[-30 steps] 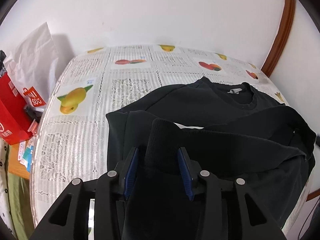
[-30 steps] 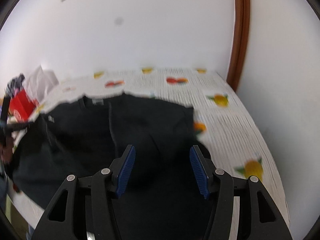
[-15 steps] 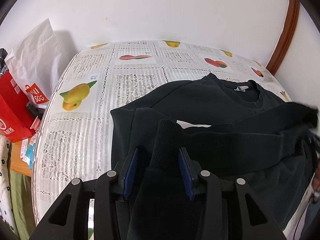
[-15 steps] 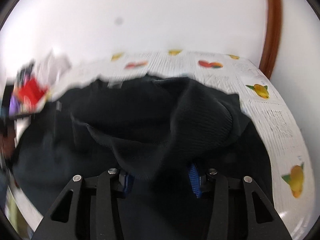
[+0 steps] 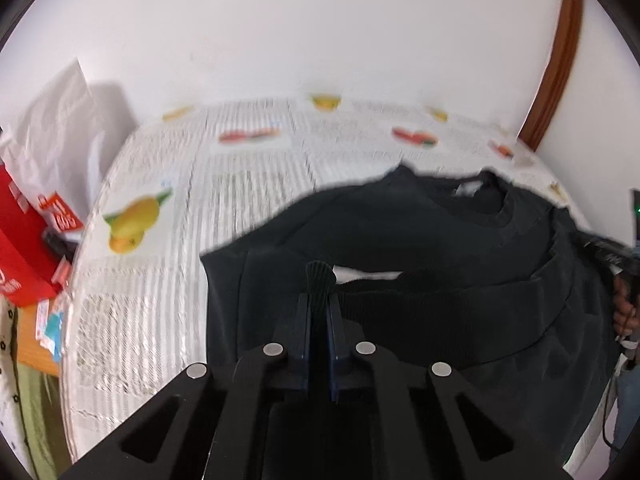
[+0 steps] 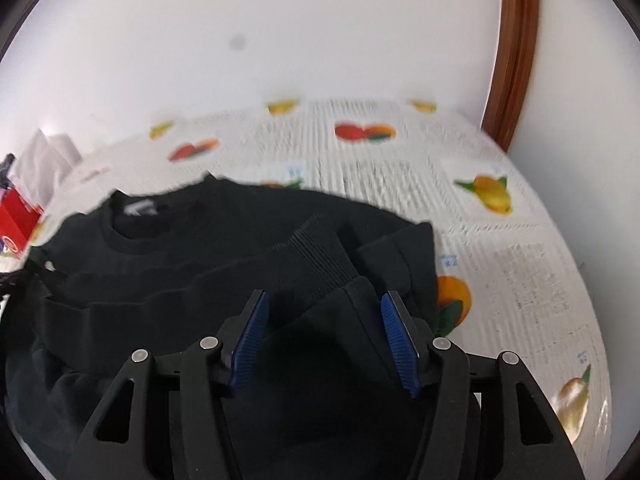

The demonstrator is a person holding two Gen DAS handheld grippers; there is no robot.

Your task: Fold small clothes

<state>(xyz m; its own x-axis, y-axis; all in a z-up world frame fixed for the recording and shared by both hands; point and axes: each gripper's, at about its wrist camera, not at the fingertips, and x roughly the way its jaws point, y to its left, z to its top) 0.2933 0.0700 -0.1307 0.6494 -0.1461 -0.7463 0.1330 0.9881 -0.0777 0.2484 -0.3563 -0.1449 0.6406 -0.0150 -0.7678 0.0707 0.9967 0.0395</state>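
Left gripper [image 5: 319,312] clamped on the ribbed hem [image 5: 320,280] of the black sweater [image 5: 400,232]. Right gripper [image 6: 324,320] jaws opening, ribbed cuff [image 6: 316,256] loose between them, pads not pressing. Sweater lies on the fruit-print tablecloth [image 5: 240,184], collar toward the wall.

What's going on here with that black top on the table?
A person is folding a black sweatshirt on a fruit-print tablecloth, a hand-held gripper in each hand. The left hand-held gripper is shut on the ribbed hem. The right hand-held gripper's jaws are opening, its pads clear of the ribbed cuff lying between them.
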